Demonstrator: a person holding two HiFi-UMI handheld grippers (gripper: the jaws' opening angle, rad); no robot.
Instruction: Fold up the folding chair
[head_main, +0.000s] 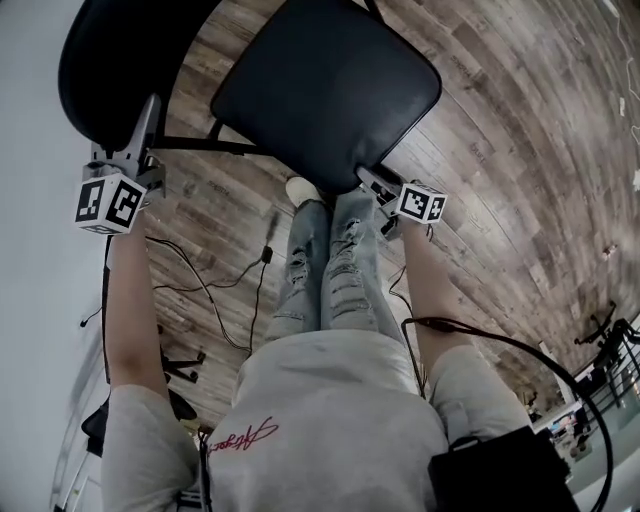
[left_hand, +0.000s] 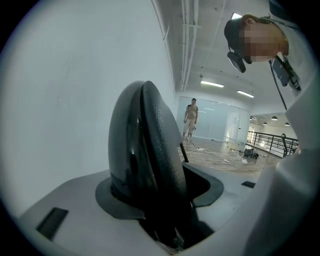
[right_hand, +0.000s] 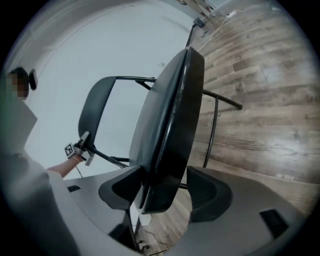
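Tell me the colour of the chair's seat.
Black seat, clearest in the head view.

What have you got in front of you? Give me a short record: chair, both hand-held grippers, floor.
chair: black folding chair, not yet folded, seat down
left hand-held gripper: shut on the edge of the backrest
right hand-held gripper: open, the seat's near edge between its jaws, one pad against it, a gap at the other
floor: wood planks, cables lying near the person's feet
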